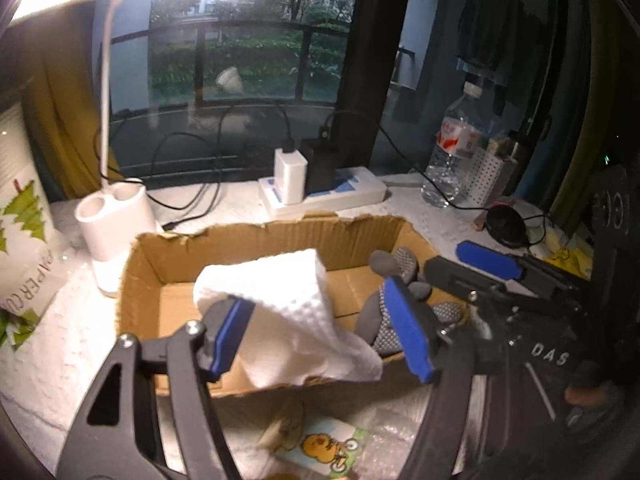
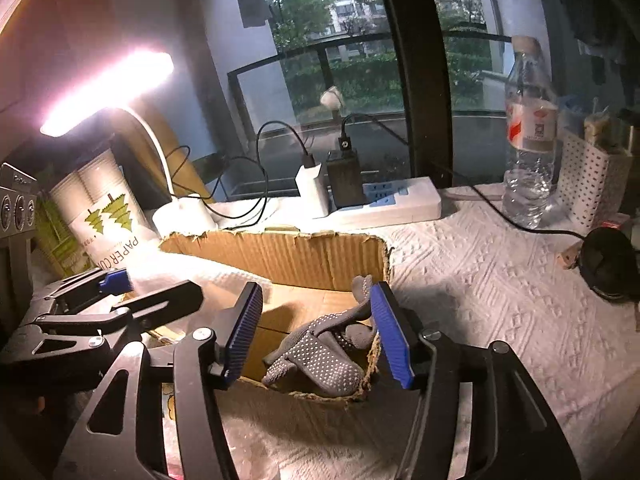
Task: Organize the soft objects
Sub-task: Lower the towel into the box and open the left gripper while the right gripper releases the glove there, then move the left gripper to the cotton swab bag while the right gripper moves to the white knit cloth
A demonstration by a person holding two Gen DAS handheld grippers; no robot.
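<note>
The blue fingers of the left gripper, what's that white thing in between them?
A white paper towel hangs between the left gripper fingers, drooping over the cardboard box. The left wrist view shows it. The jaws look open.

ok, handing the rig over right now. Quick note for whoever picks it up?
Left gripper: jaws open, white paper towel draped between them over the cardboard box; I can't tell whether it's released yet.
Right gripper: jaws open, empty, hovering at the box's right end above the grey dotted glove.
Done: glove lies inside the box.
Left: let the towel settle into the box, back both grippers out. A cartoon-print plastic packet lies in front of the box; check whether it belongs.
</note>
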